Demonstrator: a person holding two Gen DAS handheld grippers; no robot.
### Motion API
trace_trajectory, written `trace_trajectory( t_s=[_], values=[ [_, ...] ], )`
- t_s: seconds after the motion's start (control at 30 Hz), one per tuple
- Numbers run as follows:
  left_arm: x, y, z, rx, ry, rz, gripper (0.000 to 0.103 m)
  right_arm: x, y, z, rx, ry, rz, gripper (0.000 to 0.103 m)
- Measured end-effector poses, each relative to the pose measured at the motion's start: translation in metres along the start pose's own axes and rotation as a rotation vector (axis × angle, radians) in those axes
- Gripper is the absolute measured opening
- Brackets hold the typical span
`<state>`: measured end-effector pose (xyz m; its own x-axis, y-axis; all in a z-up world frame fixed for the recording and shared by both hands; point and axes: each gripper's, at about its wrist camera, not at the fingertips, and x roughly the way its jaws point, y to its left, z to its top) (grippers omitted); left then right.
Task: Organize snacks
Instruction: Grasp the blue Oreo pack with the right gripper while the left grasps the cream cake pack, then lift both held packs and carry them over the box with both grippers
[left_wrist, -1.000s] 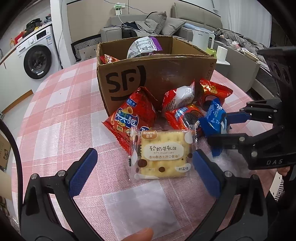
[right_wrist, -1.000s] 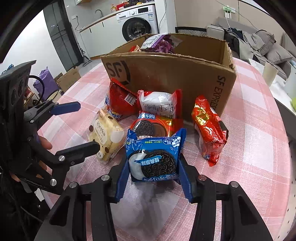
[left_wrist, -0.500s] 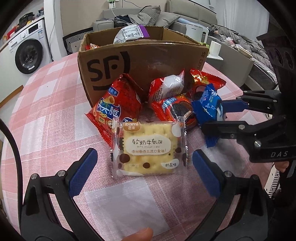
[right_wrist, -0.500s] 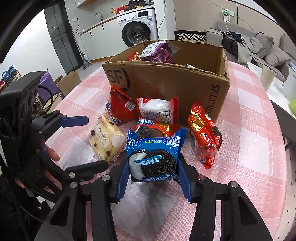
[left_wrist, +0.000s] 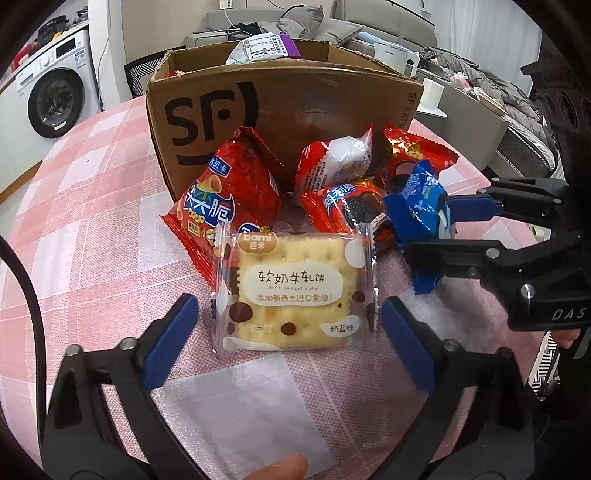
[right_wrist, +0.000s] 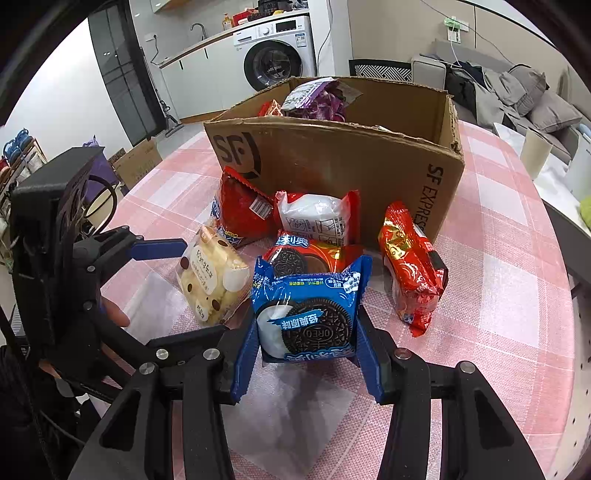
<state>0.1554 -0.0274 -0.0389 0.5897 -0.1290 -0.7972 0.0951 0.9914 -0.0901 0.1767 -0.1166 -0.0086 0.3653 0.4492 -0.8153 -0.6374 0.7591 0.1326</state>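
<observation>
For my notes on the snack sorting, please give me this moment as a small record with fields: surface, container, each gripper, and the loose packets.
surface: round table with pink checked cloth
container: open cardboard box, some packets already inside
left gripper: jaws closing, cracker packet between them, pads not yet pressing it
right gripper: shut on blue Oreo packet
loose packets in front of box: red crisp bag, red-and-white packet, red Oreo packet, red-and-gold packet
</observation>
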Motion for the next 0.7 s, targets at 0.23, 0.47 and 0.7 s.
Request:
trace_trajectory(
  t_s=[0.23, 0.47, 0.7],
  values=[
    [-0.001, 0.0, 0.0, 0.001, 0.004, -0.037, 0.07, -0.002, 0.001, 0.0, -0.002, -0.003, 0.0, 0.049],
    [-0.009, 0.005, 0.001, 0.015, -0.02, -0.038, 0.055, -0.004, 0.001, 0.0, -0.003, -0.006, -0.002, 0.049],
    [-0.028, 0.004, 0.006, 0.033, -0.077, -0.052, 0.055, -0.013, 0.0, 0.002, -0.005, -0.028, -0.002, 0.049]
  ],
)
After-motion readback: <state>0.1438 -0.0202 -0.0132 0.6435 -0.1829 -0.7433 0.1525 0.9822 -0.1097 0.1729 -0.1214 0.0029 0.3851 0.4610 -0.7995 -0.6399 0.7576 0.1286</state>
